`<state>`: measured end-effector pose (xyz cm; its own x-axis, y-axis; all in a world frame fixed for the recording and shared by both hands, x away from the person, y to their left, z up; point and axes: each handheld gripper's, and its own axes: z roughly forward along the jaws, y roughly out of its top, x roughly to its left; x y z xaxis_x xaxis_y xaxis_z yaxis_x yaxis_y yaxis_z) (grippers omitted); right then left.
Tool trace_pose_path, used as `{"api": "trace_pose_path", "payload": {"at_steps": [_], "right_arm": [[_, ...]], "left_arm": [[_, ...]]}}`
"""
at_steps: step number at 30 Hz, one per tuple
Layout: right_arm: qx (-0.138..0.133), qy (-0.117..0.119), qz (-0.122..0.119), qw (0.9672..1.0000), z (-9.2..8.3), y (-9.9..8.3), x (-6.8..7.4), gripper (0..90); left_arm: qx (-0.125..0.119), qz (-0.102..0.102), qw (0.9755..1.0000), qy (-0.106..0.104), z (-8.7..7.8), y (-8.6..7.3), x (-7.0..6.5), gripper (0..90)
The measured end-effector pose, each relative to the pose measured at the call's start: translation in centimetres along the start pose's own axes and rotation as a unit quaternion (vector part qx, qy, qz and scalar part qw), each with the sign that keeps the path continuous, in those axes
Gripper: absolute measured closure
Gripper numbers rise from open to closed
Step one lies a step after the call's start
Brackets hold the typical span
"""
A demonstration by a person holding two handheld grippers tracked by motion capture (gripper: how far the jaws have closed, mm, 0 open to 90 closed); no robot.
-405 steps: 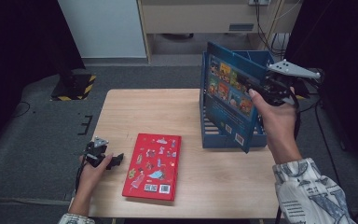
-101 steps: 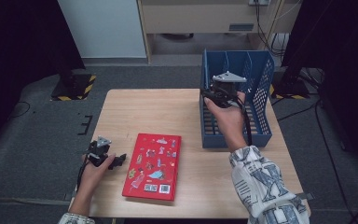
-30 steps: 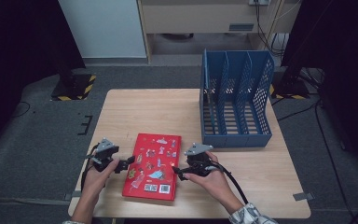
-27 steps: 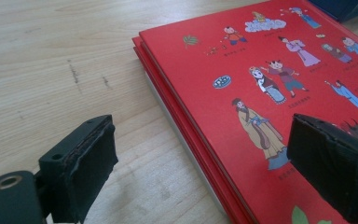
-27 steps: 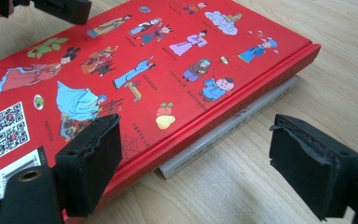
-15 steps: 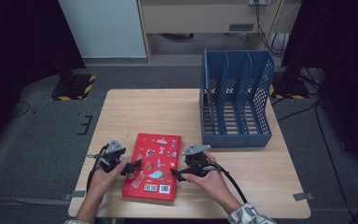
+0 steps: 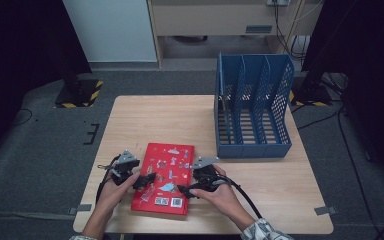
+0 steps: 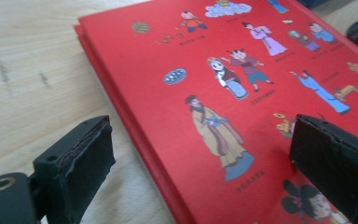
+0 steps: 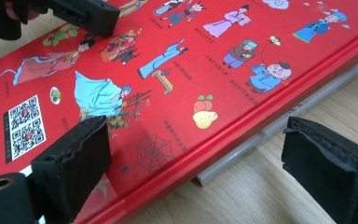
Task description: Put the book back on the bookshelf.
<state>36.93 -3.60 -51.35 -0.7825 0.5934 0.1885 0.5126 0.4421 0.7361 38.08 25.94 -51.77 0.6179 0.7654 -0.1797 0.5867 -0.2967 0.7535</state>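
1 red book (image 7: pixel 165 176), 2 open claws, 1 blue rack (image 7: pixel 252 107).

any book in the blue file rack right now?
No: in the high view the blue file rack shows bare slots, and the red book lies flat on the table.

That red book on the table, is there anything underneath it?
Under the red book a pale, flat edge pokes out along one side, resting on the wooden table. It may be the book's own pages or another thin item; the cover hides the rest.
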Motion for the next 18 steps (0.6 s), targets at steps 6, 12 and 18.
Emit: {"api": "trace_pose_path", "payload": {"at_steps": [6, 12, 18], "right_arm": [[-0.006, 0.005, 0.006, 1.0000, 0.42, 0.02, 0.02, 7.9], [-0.008, 0.006, 0.007, 0.9999, 0.57, -0.01, 0.02, 6.9], [-0.006, 0.011, 0.015, 0.9998, 0.81, 0.01, -0.17, 4.5]], "left_arm": [[0.006, -0.006, 0.9998, -0.019, 0.29, -0.04, -0.12, 5.1], [0.008, -0.009, 0.9996, -0.026, 0.54, -0.06, -0.03, 3.0], [0.009, -0.018, 0.9993, -0.032, 0.77, -0.12, 0.17, 0.8]]}}
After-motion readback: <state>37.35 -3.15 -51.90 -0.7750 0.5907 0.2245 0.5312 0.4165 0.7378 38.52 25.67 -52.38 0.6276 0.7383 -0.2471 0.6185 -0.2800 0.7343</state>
